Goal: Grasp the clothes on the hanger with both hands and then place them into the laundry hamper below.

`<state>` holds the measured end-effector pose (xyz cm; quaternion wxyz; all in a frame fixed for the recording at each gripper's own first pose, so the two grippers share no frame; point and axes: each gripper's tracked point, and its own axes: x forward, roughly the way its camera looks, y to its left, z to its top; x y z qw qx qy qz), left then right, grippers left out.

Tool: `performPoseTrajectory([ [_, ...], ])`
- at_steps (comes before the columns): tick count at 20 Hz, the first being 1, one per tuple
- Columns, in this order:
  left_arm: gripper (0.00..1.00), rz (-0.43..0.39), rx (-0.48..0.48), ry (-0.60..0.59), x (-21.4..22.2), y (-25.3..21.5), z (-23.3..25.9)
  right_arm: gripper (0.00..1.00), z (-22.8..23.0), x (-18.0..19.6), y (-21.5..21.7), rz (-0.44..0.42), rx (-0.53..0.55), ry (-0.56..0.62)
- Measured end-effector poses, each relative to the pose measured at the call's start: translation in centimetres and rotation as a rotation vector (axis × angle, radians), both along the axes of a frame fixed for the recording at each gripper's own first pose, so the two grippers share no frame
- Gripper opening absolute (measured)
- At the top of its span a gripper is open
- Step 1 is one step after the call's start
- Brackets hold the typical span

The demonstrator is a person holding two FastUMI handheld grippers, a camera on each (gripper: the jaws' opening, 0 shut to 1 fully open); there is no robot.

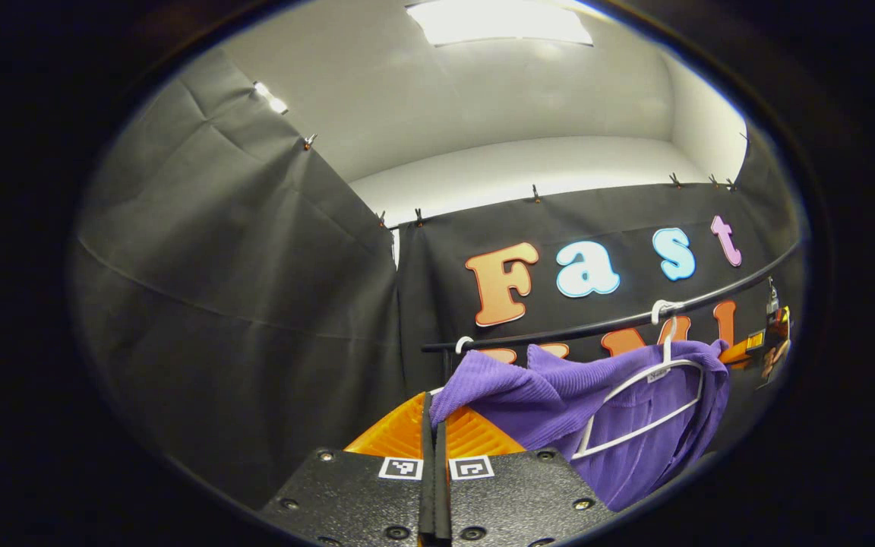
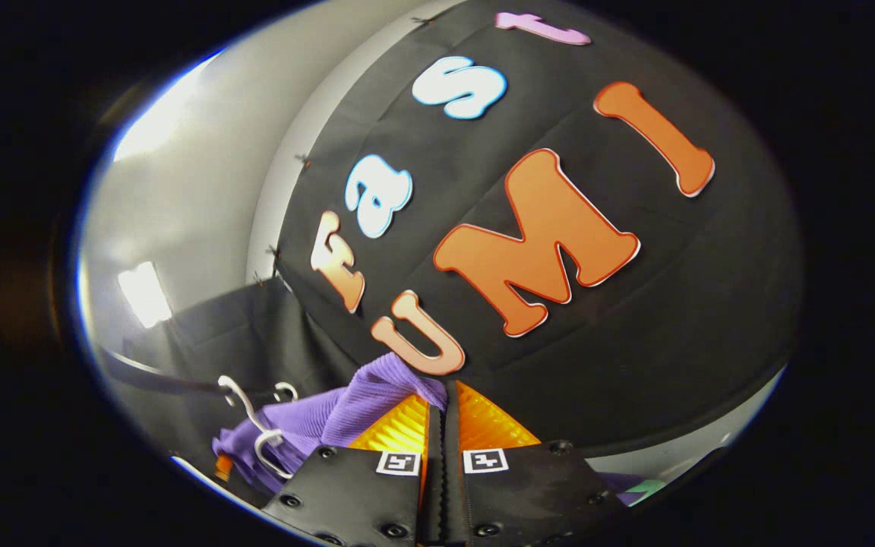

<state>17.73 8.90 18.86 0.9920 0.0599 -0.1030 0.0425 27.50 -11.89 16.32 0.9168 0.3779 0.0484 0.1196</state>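
A purple ribbed garment (image 1: 551, 395) hangs over a white hanger (image 1: 639, 425) hooked on a black rail (image 1: 597, 325). My left gripper (image 1: 434, 414) is shut, with the garment's left shoulder edge pinched between its fingertips. At the far right of the left gripper view, the other gripper (image 1: 768, 346) holds the garment's opposite end. In the right gripper view, my right gripper (image 2: 437, 403) is shut on a fold of the purple garment (image 2: 331, 425), which bunches just left of the fingertips. The white hanger (image 2: 259, 433) and the rail (image 2: 156, 377) lie lower left there.
Black cloth walls close in behind and to the left of the rail. A second white hook (image 1: 464, 343) sits on the rail near its left end. A bright ceiling light (image 1: 506, 23) is overhead. A small teal patch (image 2: 646, 486) shows low on the right.
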Motion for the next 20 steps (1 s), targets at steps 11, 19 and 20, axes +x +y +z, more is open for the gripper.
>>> performPoseTrajectory([
  [11, 0.0, -0.009, 0.002, 0.122, 4.1, 2.0, -5.0, 0.07, -1.9, 3.3, -1.8, -0.047, -0.029, 0.043],
  [19, 0.0, 0.003, 0.036, 0.233, 5.6, 2.3, -11.0, 0.07, -6.8, 4.6, -2.5, -0.073, -0.099, 0.153],
  [20, 0.0, 0.001, 0.031, 0.243, 5.7, 2.3, -11.4, 0.07, -7.4, 4.8, -2.6, -0.076, -0.112, 0.164],
])
